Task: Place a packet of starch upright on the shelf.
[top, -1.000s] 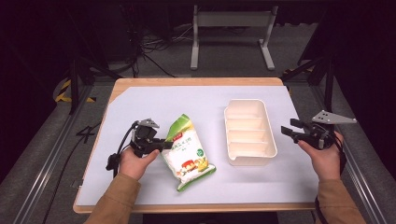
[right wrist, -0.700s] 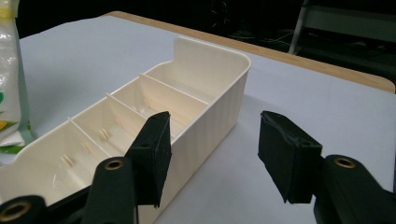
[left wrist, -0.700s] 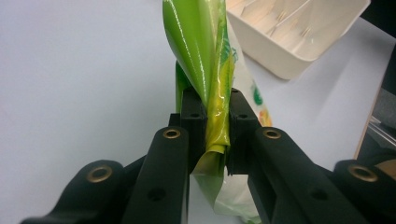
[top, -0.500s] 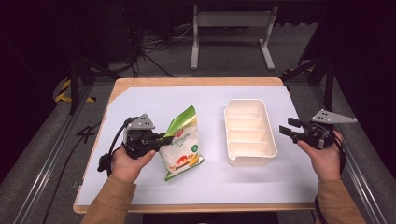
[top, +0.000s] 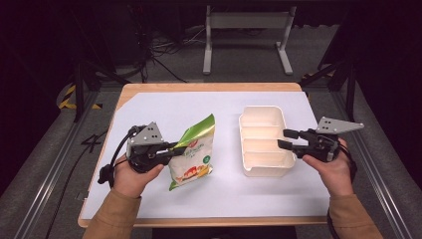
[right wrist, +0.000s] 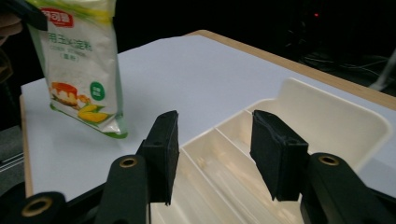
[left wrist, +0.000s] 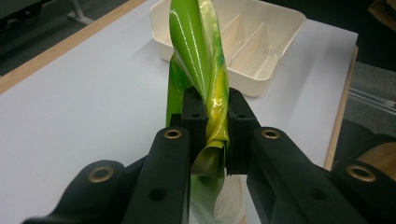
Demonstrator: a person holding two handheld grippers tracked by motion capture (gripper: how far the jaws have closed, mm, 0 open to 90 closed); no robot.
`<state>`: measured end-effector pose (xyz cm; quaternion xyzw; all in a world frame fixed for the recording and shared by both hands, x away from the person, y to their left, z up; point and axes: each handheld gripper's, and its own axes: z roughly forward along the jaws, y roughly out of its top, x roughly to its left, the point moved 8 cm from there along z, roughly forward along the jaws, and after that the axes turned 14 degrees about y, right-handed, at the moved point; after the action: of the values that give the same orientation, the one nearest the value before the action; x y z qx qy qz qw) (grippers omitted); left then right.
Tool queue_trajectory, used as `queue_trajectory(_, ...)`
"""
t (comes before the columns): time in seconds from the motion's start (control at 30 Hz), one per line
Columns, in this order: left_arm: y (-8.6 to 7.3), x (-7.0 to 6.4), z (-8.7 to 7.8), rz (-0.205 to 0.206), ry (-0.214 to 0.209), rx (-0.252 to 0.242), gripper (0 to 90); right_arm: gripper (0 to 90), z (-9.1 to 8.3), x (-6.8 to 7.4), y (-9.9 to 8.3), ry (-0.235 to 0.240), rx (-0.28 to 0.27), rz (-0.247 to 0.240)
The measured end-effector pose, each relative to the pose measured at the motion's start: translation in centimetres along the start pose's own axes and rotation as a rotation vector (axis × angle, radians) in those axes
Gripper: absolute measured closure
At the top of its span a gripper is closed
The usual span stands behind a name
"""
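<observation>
My left gripper (top: 171,149) is clamped on the crumpled green edge of the corn starch bag (top: 193,154), which hangs off the white table cover (top: 164,107), well left of the cream divided tray (top: 263,140). The jaws pinch only a thin, glossy fold of film, so I'd worry it slides out if I swing fast, or the bag twists and catches the tray rim. My right gripper (top: 289,139) hovers with jaws apart, holding nothing, at the tray's right edge; nudging it could shift the tray.

A green-and-white snack bag (top: 191,152), a cream divided tray (top: 263,141), white table cover (top: 164,107), black hand-held grippers.
</observation>
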<state>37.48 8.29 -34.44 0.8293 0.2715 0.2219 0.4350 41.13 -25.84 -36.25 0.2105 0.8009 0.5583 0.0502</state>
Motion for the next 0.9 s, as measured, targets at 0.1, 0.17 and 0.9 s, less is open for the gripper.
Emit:
queue_trajectory(0.1, 0.5, -0.4, -0.4, 0.021, -0.014, -0.012, 82.0, 53.5, 1.5, 1.1, 0.3, 0.053, 0.013, -0.011)
queue_trajectory(0.17, 0.8, -0.7, -0.6, 0.030, -0.027, -0.025, 81.9, 51.9, 2.5, 1.9, 0.5, 0.093, 0.020, -0.015)
queue_trajectory(0.9, 2.9, -4.8, 0.0, 0.138, -0.155, -0.102, 82.0, 37.0, 9.6, 8.0, 2.0, 0.354, 0.075, -0.082)
